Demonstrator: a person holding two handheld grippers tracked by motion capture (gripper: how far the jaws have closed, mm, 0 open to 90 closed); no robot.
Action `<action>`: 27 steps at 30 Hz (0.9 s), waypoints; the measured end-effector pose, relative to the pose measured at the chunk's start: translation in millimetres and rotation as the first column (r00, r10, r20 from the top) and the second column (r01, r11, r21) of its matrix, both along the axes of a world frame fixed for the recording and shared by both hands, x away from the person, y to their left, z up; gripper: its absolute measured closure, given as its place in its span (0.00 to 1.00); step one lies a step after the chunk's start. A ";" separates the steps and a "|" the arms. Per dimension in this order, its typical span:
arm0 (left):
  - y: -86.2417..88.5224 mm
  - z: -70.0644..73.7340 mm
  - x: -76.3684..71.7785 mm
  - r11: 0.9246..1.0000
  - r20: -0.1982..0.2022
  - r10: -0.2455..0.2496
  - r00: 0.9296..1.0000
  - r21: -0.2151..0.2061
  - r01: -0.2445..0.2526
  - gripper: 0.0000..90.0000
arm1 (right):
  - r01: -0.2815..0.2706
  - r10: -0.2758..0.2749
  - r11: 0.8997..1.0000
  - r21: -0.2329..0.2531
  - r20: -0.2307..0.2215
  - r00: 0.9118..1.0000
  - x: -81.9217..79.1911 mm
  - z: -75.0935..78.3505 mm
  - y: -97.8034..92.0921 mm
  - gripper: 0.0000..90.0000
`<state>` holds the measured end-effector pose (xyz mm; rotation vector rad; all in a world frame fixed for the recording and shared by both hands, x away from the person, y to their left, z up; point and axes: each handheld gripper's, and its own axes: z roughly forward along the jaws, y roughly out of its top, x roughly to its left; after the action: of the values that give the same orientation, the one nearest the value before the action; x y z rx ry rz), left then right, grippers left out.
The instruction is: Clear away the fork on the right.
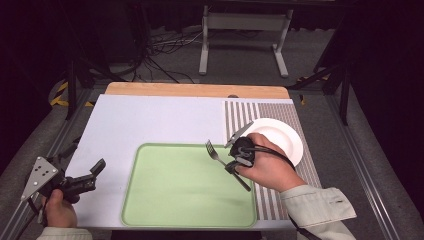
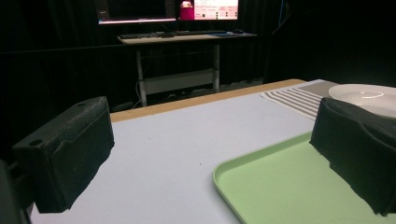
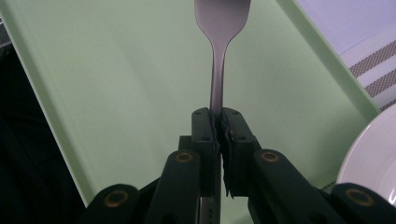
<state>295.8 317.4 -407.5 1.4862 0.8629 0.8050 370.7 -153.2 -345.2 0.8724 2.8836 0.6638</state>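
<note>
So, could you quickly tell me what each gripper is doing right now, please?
Left gripper: open, empty.
Right gripper: shut on fork.

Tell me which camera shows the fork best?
The high view: the whole fork shows, tines to handle, held by the right tongs over the tray. The right gripper view shows its neck and cropped head close up.

A white plate (image 1: 280,137) sits right of centre on a striped mat (image 1: 260,195). A pale sheet (image 1: 150,120) covers the table (image 1: 195,90), whose wooden edge shows along the top. Cables (image 1: 160,50) lie on the floor at upper left, beside a white desk frame (image 1: 245,22) at top centre.
</note>
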 end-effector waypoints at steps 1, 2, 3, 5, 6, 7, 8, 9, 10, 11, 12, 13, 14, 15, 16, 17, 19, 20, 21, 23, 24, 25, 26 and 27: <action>0.0 0.0 0.0 1.000 0.001 0.001 1.000 -0.003 -0.001 0.00 | 0.016 -0.017 1.000 -0.002 -0.011 1.000 0.2 -0.9 1.5 0.95; 0.1 0.0 0.0 1.000 0.002 0.002 1.000 -0.003 -0.002 0.00 | 0.032 -0.032 0.999 -0.006 -0.023 0.999 0.4 -1.8 2.9 0.95; 0.3 0.1 0.0 1.000 0.002 0.002 1.000 -0.004 -0.002 0.00 | 0.045 -0.046 0.999 -0.007 -0.035 0.998 0.4 -2.7 4.5 0.95; 0.8 0.2 -0.1 1.000 0.002 0.003 1.000 -0.003 -0.003 0.00 | 0.046 -0.046 0.999 -0.008 -0.048 0.998 0.6 -4.6 6.8 0.95; 1.0 0.2 -0.1 1.000 0.003 0.003 1.000 -0.004 -0.003 0.00 | 0.054 -0.054 0.999 -0.011 -0.052 0.997 0.8 -5.9 8.3 0.95; 1.5 0.4 -0.3 1.000 0.000 0.003 1.000 0.000 -0.003 0.00 | 0.062 -0.063 0.998 -0.019 -0.050 0.997 1.1 -6.9 9.3 0.95; 1.5 0.4 -0.3 1.000 0.000 0.003 1.000 0.000 -0.003 0.00 | 0.062 -0.063 0.998 -0.019 -0.050 0.997 1.1 -6.9 9.3 0.95; 1.5 0.2 -0.1 1.000 0.002 0.005 1.000 -0.004 -0.005 0.00 | 0.088 -0.089 0.996 -0.028 -0.062 0.994 1.8 -9.5 11.8 0.95; 1.5 0.2 -0.1 1.000 0.001 0.005 1.000 -0.005 -0.005 0.00 | 0.088 -0.089 0.996 -0.028 -0.062 0.994 1.8 -9.5 11.8 0.95; 1.6 0.2 0.0 1.000 0.001 0.006 1.000 -0.006 -0.006 0.00 | 0.095 -0.097 0.995 -0.028 -0.069 0.993 2.1 -10.3 12.4 0.95; 1.7 0.1 0.0 1.000 0.001 0.005 1.000 -0.007 -0.005 0.00 | 0.107 -0.109 0.994 -0.030 -0.079 0.991 2.5 -11.5 13.4 0.95; 1.6 0.1 -0.1 1.000 0.000 0.006 1.000 -0.010 -0.006 0.00 | 0.115 -0.117 0.993 -0.035 -0.084 0.990 2.7 -12.0 13.9 0.95; 1.8 0.1 0.0 1.000 0.000 0.006 1.000 -0.010 -0.006 0.00 | 0.125 -0.128 0.991 -0.037 -0.088 0.988 3.1 -12.9 14.7 0.95; 1.9 0.1 0.0 1.000 -0.001 0.006 1.000 -0.010 -0.006 0.00 | 0.145 -0.149 0.988 -0.043 -0.095 0.984 3.6 -13.8 15.4 0.95; 2.0 0.0 0.1 1.000 -0.001 0.006 1.000 -0.009 -0.006 0.00 | 0.161 -0.165 0.986 -0.052 -0.100 0.981 3.9 -14.7 16.1 0.95; 2.0 0.0 0.2 1.000 -0.002 0.006 1.000 -0.009 -0.006 0.00 | 0.170 -0.175 0.984 -0.057 -0.109 0.978 4.6 -15.8 16.7 0.95; 1.9 -0.2 0.2 1.000 -0.003 0.006 1.000 -0.010 -0.006 0.00 | 0.184 -0.190 0.981 -0.064 -0.120 0.974 5.3 -17.7 17.9 0.95; 1.8 -0.1 0.1 1.000 -0.002 0.005 1.000 -0.009 -0.005 0.00 | 0.187 -0.194 0.980 -0.066 -0.124 0.973 5.6 -18.8 18.8 0.95; 1.8 0.0 0.1 1.000 -0.002 0.005 1.000 -0.010 -0.005 0.00 | 0.191 -0.199 0.979 -0.069 -0.129 0.971 5.8 -19.9 19.4 0.95; 2.4 0.1 0.0 1.000 -0.001 0.006 1.000 -0.010 -0.006 0.00 | 0.200 -0.210 0.976 -0.084 -0.142 0.967 6.6 -23.0 20.6 0.95; 2.6 0.0 0.1 1.000 -0.002 0.006 1.000 -0.009 -0.006 0.00 | 0.203 -0.214 0.975 -0.087 -0.143 0.966 6.9 -24.1 20.8 0.95; 2.6 0.0 0.1 1.000 -0.002 0.006 1.000 -0.009 -0.006 0.00 | 0.203 -0.214 0.975 -0.087 -0.143 0.966 6.9 -24.1 20.8 0.95; 2.7 -0.1 0.2 1.000 -0.002 0.007 1.000 -0.010 -0.007 0.00 | 0.214 -0.225 0.973 -0.089 -0.148 0.963 7.0 -25.2 21.4 0.95; 2.8 -0.2 0.2 1.000 -0.002 0.007 1.000 -0.010 -0.007 0.00 | 0.214 -0.226 0.972 -0.093 -0.155 0.962 7.3 -26.2 21.6 0.94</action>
<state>296.0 320.2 -407.6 1.4762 0.8730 0.8028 378.0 -131.6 -371.4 1.2701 2.8658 0.4799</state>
